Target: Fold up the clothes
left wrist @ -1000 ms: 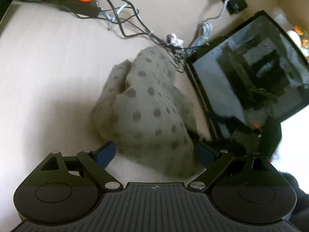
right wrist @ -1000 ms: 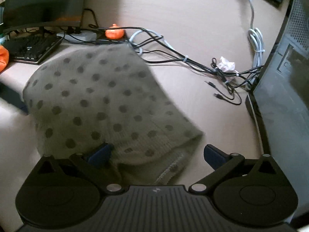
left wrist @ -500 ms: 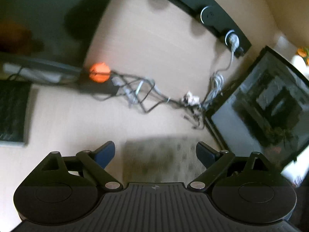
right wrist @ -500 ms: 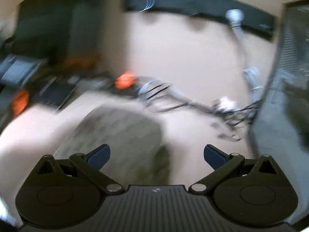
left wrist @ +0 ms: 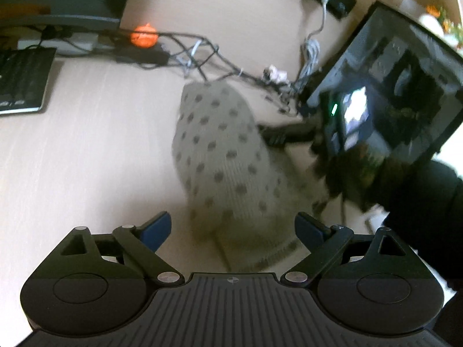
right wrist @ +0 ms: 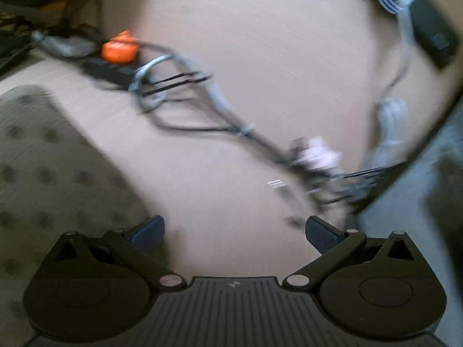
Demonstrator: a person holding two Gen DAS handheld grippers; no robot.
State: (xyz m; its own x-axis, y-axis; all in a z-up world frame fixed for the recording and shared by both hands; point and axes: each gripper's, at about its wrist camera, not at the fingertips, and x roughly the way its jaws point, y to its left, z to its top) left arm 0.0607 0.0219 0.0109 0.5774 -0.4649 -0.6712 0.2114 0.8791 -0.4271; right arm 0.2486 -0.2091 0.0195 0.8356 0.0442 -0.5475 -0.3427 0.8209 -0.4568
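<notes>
- Left wrist view: the left claw (left wrist: pixel 233 228) stands wide open, its blue fingertips (left wrist: pixel 156 227) spread apart with nothing between them but cloth lying below.
- Left wrist view: the polka-dot knit garment (left wrist: pixel 220 156) lies on the desk (left wrist: pixel 86 156) dead ahead at 12 o'clock, its near hem running in between the two fingertips. Its long axis runs from 6 toward 12 o'clock, leaning slightly to 11, so the claw looks along the length of the bundle, not across it.
- Left wrist view: at 2 o'clock a dark computer case (left wrist: pixel 385 92) stands close to the garment's right edge, and a tangle of cables (left wrist: pixel 202 55) crosses the desk at 12 o'clock just past the garment's far end. Something dark and blurred lies between garment and case; I cannot tell what it is.
- Right wrist view: the right claw (right wrist: pixel 234 231) is also spread open and empty, with bare desk (right wrist: pixel 231 188) between its fingertips.
- Right wrist view: the garment (right wrist: pixel 52 173) sits off at 9 to 10 o'clock, its edge just beside the left fingertip (right wrist: pixel 147 231). The frame is heavily blurred, so whether cloth touches that fingertip cannot be told.
- Judgement: the left claw is the nearer and better lined up; the right one would need to swing toward 9 o'clock to reach the cloth.
</notes>
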